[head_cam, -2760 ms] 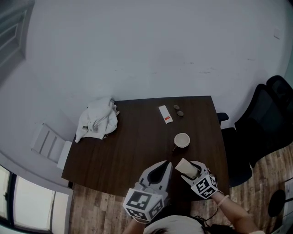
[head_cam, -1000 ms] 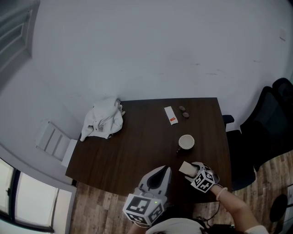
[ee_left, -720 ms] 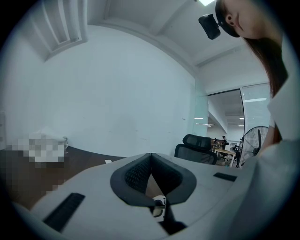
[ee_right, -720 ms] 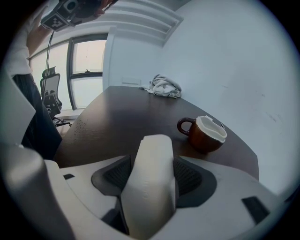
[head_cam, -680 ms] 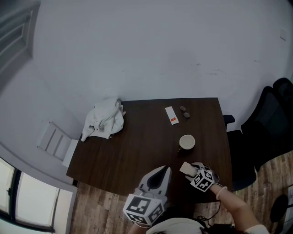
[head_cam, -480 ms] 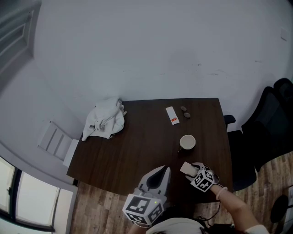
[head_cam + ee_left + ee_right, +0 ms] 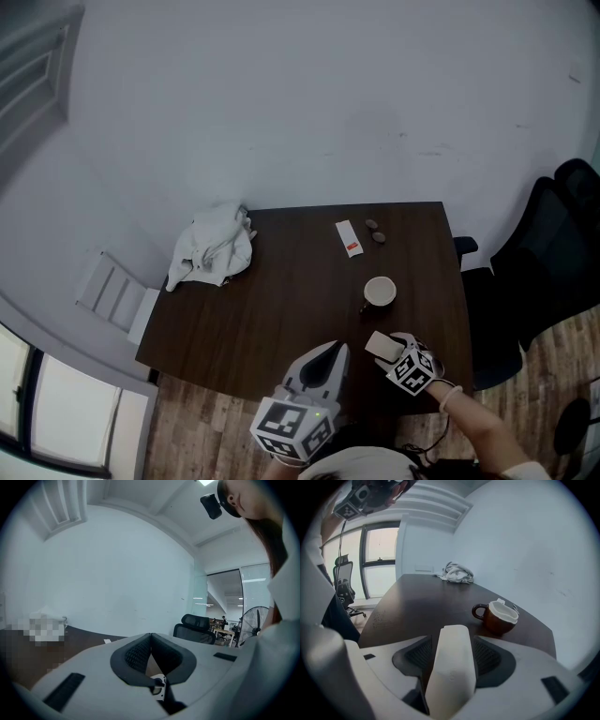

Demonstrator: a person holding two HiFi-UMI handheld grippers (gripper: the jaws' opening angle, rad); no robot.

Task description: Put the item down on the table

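Observation:
A white, blocky item [image 7: 378, 345] [image 7: 451, 667] sticks up between the jaws of my right gripper [image 7: 386, 352] [image 7: 451, 641]. The dark pads sit against both its sides, so the gripper is shut on it. It hovers over the near right part of the dark wooden table [image 7: 272, 300], just short of a brown mug [image 7: 377, 292] [image 7: 499, 617]. My left gripper [image 7: 334, 348] [image 7: 151, 635] hangs at the table's front edge, left of the right one, its fingertips touching with nothing between them.
A crumpled white cloth [image 7: 211, 246] [image 7: 456, 573] lies at the far left corner. A small white and red packet [image 7: 347, 237] and two small round things [image 7: 374, 231] lie at the far right. A black office chair [image 7: 553, 244] stands right of the table.
The right gripper has kept the white item between its jaws and drifted slightly left near the front edge. The left gripper has stayed where it was.

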